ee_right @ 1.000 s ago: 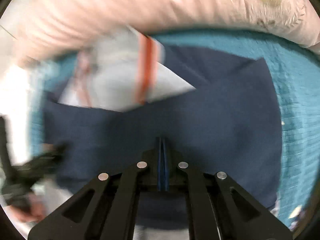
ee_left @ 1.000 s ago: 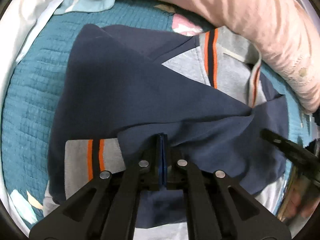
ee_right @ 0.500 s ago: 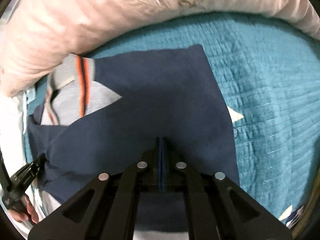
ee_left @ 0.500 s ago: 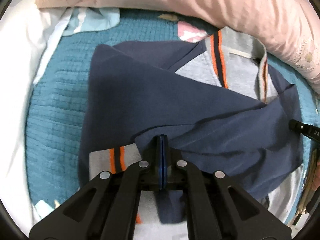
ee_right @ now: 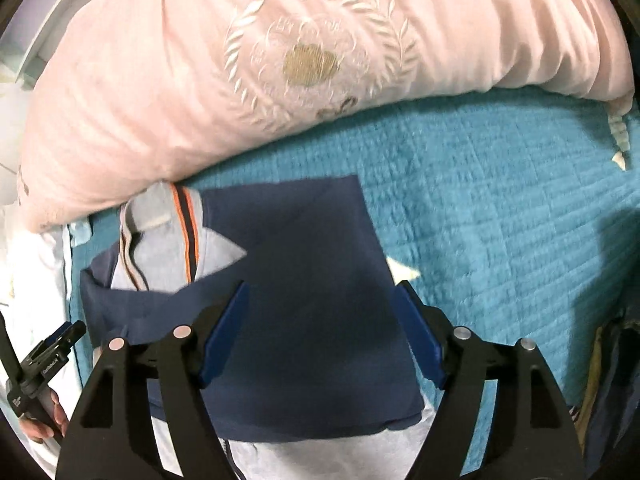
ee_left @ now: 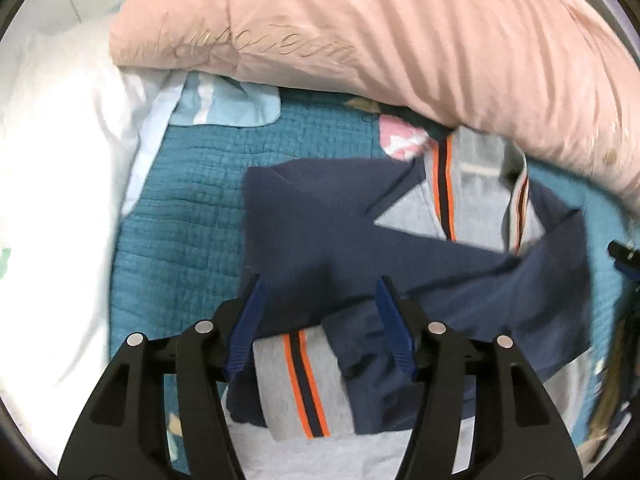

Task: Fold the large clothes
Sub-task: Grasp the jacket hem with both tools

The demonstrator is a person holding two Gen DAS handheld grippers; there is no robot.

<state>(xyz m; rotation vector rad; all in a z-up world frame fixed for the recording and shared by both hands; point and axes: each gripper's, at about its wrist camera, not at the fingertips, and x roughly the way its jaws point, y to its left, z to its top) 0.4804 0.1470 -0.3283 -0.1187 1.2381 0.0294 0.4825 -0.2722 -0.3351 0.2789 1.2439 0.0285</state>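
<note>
Both claws, the left gripper (ee_left: 318, 326) and right gripper (ee_right: 322, 330), had just sprung open and lifted, empty, leaving the navy-and-grey jacket (ee_left: 360, 264) apparently folded on the teal quilt (ee_right: 500, 216) directly beneath them.

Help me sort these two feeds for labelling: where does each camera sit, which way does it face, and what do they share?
Left wrist: on the left gripper, looking steeply down at the navy sweatshirt; its own open fingers show.
Right wrist: on the right gripper, looking steeply down too; open fingers, plus a hand at lower left.
Shared: sweatshirt, teal quilt, pink duvet.
</note>
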